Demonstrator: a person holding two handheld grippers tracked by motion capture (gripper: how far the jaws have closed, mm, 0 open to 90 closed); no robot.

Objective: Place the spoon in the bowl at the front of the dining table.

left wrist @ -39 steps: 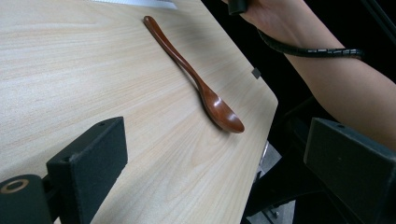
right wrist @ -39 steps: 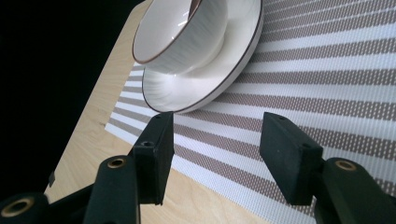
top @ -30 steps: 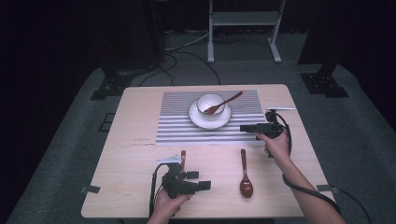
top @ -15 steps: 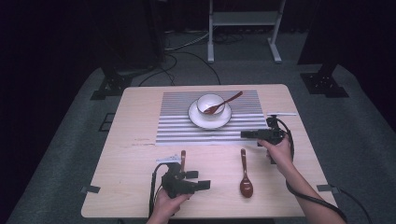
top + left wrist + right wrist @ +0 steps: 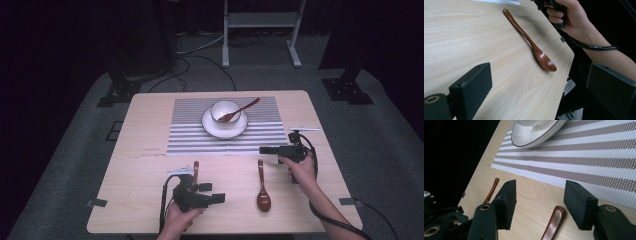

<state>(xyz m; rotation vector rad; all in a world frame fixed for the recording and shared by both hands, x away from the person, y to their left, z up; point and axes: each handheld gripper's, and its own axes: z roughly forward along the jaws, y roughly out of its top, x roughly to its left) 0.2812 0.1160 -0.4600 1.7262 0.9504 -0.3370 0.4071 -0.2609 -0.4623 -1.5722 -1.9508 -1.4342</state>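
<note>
Right gripper (image 5: 266,149), jaws apart and empty, has slid toward near table edge, now poised over handle tip of wooden spoon (image 5: 262,185) lying on bare table (likely next pick). Left gripper (image 5: 218,198) unmoved, jaws apart. Second spoon rests in bowl (image 5: 224,111).

Glossy wooden spoon (image 5: 531,42), matt wood table (image 5: 461,37)

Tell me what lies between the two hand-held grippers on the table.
A brown wooden spoon lies there on bare wood, bowl toward the person, between the left hand-held gripper and the right hand-held gripper; the high view shows it.
</note>
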